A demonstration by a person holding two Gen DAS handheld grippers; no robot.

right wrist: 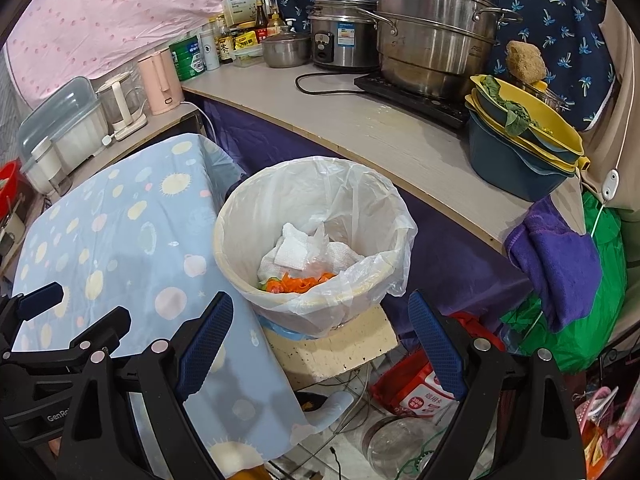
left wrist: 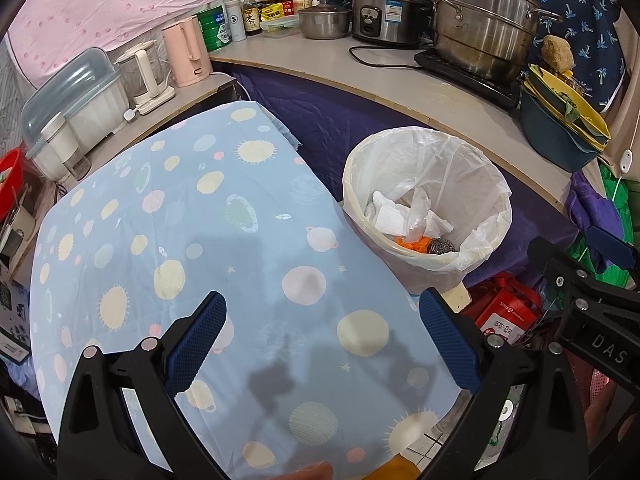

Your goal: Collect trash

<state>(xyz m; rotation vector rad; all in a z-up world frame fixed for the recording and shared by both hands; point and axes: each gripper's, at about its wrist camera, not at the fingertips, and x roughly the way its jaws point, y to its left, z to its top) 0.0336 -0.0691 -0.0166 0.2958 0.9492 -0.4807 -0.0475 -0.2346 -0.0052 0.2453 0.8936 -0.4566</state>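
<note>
White-lined bin [right wrist: 312,240] beside blue tablecloth [left wrist: 200,240]

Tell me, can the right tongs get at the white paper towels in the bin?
Probably yes: the right tongs are open and empty, and the paper towels lie uncovered atop the lined bin, whose mouth is unobstructed.

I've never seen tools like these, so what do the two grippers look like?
Both look the same. The left gripper and the right gripper each have a black plastic frame with round silver bolt heads and two fingers faced with blue textured pads. White letters are printed on the black bodies. No cables or sleeves show.
</note>
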